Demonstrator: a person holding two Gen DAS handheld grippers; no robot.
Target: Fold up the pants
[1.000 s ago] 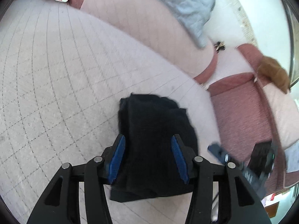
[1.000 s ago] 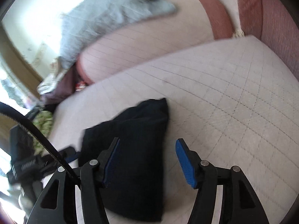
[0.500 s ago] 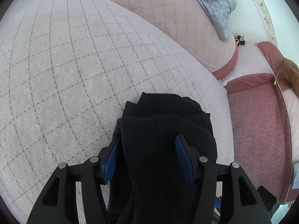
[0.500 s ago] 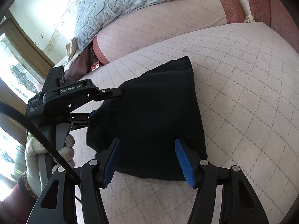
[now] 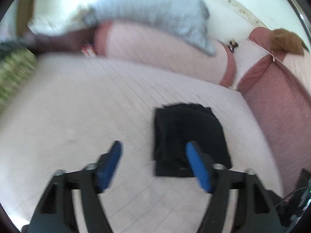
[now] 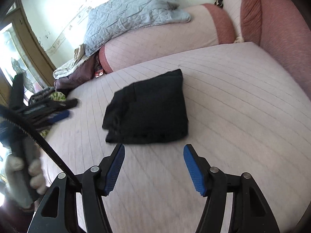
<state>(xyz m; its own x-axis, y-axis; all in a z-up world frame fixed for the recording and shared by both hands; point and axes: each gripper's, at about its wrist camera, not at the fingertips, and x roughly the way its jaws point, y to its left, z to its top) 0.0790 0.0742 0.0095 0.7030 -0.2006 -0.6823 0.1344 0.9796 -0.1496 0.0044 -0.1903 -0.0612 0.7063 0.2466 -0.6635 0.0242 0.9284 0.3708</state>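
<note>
A: So, status? Left gripper had cloth between its pads half a second ago.

B: Not now. Its jaws have just been opening, wide apart, nothing between them; only bedcover shows in the gap. It has pulled back and off to the side. Right gripper is also open and empty, just short of the bundle.

A: And the black folded fabric pants?

B: Lying flat on the pale quilted bedcover, a compact, roughly square stack, both grippers clear of it. My read: fold is done, or nearly.

A: Material?

B: Soft, matte, layered edges showing at the near side; one corner slightly uneven. Bedcover has a stitched diamond grid, slightly domed.
</note>
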